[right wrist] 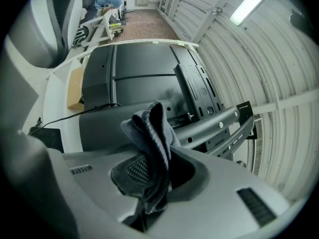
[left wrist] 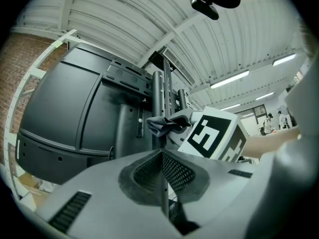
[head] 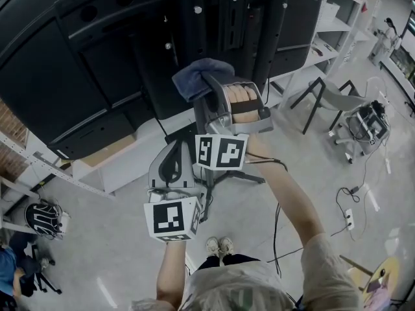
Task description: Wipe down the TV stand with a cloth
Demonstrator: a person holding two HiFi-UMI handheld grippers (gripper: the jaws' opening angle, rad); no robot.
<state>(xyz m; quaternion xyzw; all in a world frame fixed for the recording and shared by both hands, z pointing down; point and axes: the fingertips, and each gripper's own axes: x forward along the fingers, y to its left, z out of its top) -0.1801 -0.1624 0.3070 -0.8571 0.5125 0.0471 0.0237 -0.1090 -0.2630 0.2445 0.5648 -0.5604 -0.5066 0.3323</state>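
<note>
Stand (right wrist: 219, 121) behind cloth (right wrist: 149, 128) in right gripper (right wrist: 154, 171)

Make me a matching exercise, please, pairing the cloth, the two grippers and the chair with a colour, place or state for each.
Things:
1. cloth
2. left gripper
3. right gripper
4. chair

Descriptions:
A. shut, holding nothing
B. stands on the floor at the right of the head view
C. blue-grey and bunched up
D. shut on the cloth

Pairs: 1-C, 2-A, 3-D, 4-B.
</note>
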